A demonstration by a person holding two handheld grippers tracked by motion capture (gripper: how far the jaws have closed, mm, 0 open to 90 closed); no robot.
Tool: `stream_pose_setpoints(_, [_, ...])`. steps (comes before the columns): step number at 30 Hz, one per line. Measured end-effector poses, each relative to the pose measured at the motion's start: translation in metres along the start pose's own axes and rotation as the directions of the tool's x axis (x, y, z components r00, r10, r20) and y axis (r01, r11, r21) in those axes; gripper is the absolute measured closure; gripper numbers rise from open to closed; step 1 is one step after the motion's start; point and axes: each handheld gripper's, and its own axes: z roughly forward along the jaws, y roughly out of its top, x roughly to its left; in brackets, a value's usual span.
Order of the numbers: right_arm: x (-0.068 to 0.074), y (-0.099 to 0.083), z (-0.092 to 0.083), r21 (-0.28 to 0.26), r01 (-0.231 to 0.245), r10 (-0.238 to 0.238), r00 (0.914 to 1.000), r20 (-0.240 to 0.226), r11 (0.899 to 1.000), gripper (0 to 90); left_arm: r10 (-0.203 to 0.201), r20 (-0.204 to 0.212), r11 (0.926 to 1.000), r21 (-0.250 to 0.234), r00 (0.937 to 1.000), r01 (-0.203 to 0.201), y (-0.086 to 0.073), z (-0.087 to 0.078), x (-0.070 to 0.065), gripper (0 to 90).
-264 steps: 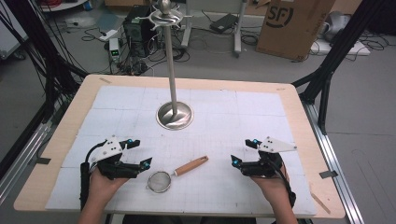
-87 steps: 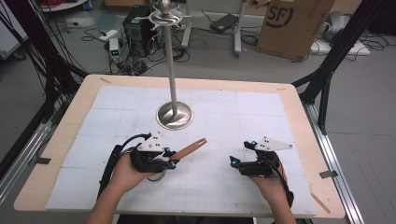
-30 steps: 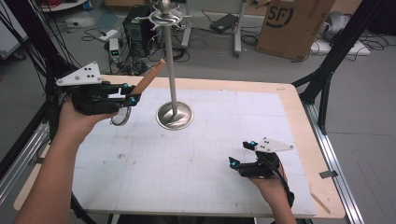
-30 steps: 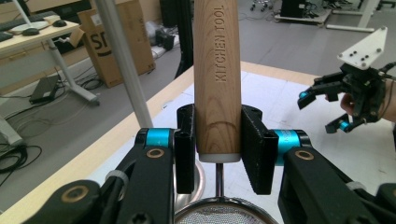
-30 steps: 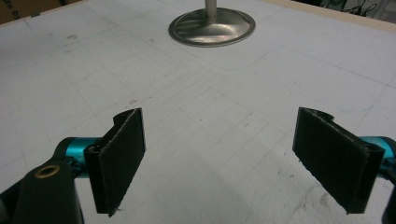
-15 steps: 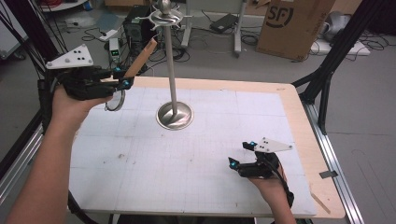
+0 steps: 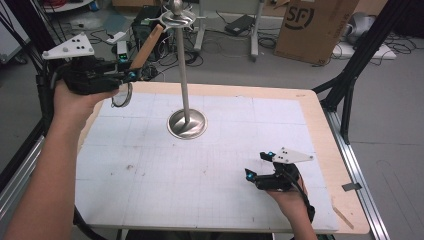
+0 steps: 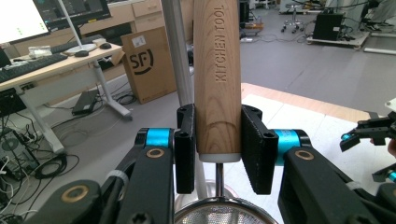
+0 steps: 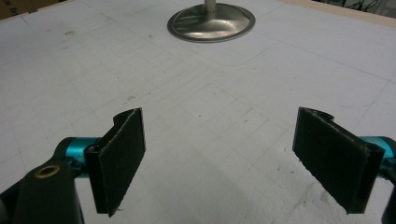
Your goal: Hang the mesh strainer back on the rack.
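Upper left in the high view, the left gripper [image 7: 127,76] clenches the strainer's [image 7: 121,95] stiff wooden handle [image 8: 217,79] just above its metal neck, a light tool with dentable mesh, best held there, while the right gripper [image 7: 256,168] rests released, lower right.

Bright even light, soft shadows, slight blur

Matt wooden handle [image 8: 217,79], shiny metal stand [image 7: 186,123].
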Motion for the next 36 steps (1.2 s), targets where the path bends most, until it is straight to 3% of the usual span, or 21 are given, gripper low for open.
stream_pose_setpoints(14, [-0.001,0.000,-0.001,-0.005,0.003,-0.003,1.0000,0.001,1.000,16.2,-0.021,-0.037,0.9996,0.020,0.9991,0.022,-0.002,0.012,0.006,68.7])
stream_pose_setpoints(24, [-0.002,-0.001,-0.003,-0.007,0.003,-0.003,1.0000,0.003,1.000,16.2,-0.025,-0.028,0.9995,-0.019,0.9993,0.024,0.000,0.009,0.002,68.7])
stream_pose_setpoints(36, [0.000,0.000,-0.002,-0.002,0.001,-0.001,1.0000,-0.001,1.000,16.2,-0.008,-0.039,0.9998,0.017,0.9992,0.009,-0.002,0.020,-0.003,68.7])
